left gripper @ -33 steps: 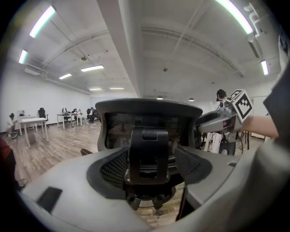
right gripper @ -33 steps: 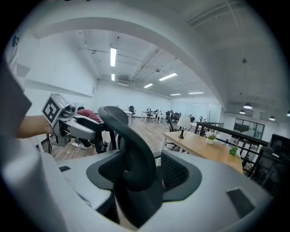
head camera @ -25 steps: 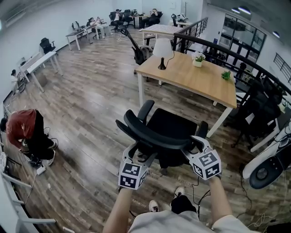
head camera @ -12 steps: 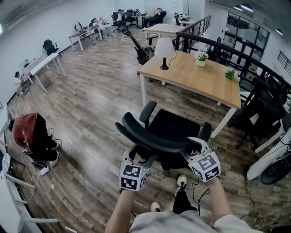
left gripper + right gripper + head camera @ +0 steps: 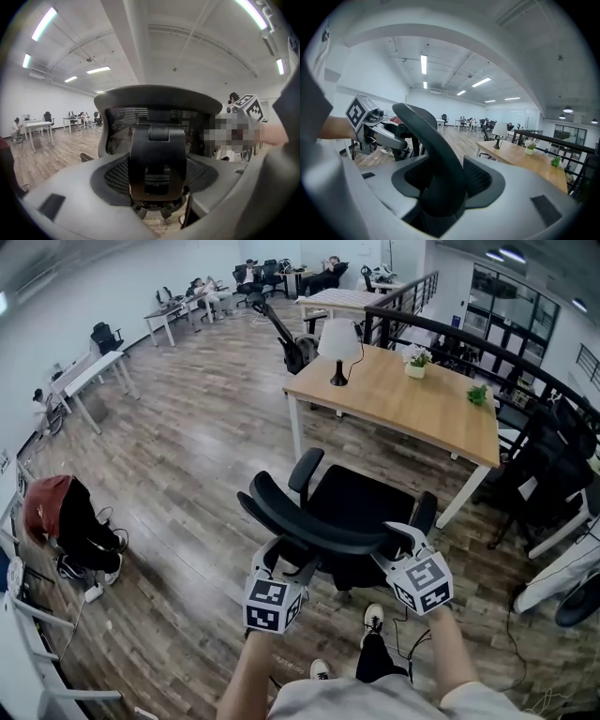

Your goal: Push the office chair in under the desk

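Note:
The black mesh office chair (image 5: 349, 507) stands on the wood floor with its seat facing the wooden desk (image 5: 412, 399), just short of the desk's near edge. My left gripper (image 5: 284, 559) is at the left of the curved backrest (image 5: 309, 521). In the left gripper view its jaws (image 5: 157, 187) have just been closing and now press on the backrest's rear bracket (image 5: 157, 154). My right gripper (image 5: 401, 538) holds the backrest's right end. Its jaws (image 5: 445, 187) have also just been closing, with the backrest rim (image 5: 424, 131) pinched between them.
A white lamp (image 5: 338, 338) and two small plants (image 5: 415, 360) stand on the desk. Another black chair (image 5: 544, 474) and a railing are at the right. A crouched person in red (image 5: 56, 512) is at the far left, with white desks (image 5: 89, 371) beyond. My shoe (image 5: 372, 618) is behind the chair.
Both grippers and the chair have edged a little forward toward the desk. One of my feet has stepped forward behind the chair base.

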`<state>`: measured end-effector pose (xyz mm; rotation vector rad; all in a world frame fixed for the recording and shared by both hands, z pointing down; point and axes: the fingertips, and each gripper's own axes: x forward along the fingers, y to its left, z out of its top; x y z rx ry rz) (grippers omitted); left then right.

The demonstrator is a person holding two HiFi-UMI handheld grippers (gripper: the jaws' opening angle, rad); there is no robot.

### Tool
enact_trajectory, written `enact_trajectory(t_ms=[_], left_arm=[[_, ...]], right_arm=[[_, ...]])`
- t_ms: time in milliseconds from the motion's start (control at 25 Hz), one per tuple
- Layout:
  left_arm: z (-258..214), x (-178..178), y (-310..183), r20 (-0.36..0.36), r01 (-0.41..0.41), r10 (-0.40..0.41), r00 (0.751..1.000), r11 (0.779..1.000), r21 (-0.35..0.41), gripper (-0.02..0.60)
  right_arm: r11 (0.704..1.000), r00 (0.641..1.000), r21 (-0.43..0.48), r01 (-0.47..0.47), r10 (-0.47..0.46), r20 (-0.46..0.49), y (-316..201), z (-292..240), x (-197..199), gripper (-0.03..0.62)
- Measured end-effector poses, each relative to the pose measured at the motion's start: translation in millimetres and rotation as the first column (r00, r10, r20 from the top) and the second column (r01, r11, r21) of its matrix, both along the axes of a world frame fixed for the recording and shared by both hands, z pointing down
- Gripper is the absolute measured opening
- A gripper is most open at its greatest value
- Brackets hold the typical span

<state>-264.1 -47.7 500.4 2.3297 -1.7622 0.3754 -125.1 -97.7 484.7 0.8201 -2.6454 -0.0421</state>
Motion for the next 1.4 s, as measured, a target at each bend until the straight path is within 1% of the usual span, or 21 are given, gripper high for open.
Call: enact_trajectory(t_ms=[160, 360, 640, 760, 960, 1120, 1400], left_arm=[[4.3, 11.3, -20.5, 0.009, -0.003, 0.003, 1.000, 1.000, 0.001, 0.328], [1.1, 16.9, -50.1, 0.006, 0.002, -0.002, 1.000, 1.000, -0.001, 0.328], [0.5, 21.0, -92.6, 0.004, 0.003, -0.003, 1.000, 1.000, -0.006, 0.327], [0.2, 27.2, -112.9, -0.001, 0.010, -0.010, 1.000, 1.000, -0.005, 0.327], [0.1, 42.7, -141.7, 0.003, 0.025, -0.025, 1.000, 1.000, -0.010, 0.327], [0.1, 60.2, -162.2, 0.000, 0.046, -0.046, 0.999, 0.999, 0.002, 0.327], [-3.0, 87.8, -197.2, -0.005, 0.074, -0.074, 0.997, 0.997, 0.014, 0.326]], right_arm=[[1.000, 1.000, 0.000, -0.014, 0.014, -0.009, -22.7, 3.5, 10.5, 0.232], [1.000, 1.000, -0.006, -0.019, 0.019, -0.007, -51.4, 0.5, 16.7, 0.232], [1.000, 1.000, -0.019, 0.004, -0.004, 0.003, -93.7, 1.8, 20.4, 0.233], [1.000, 1.000, -0.014, -0.002, 0.002, 0.004, -114.8, 1.8, 26.9, 0.234], [1.000, 1.000, -0.005, 0.013, -0.013, 0.001, -146.4, 1.6, 41.0, 0.235], [1.000, 0.999, 0.005, 0.030, -0.030, -0.014, -170.1, 2.4, 57.1, 0.233], [0.999, 0.999, -0.011, 0.049, -0.049, -0.013, -213.7, 3.2, 71.5, 0.224]])
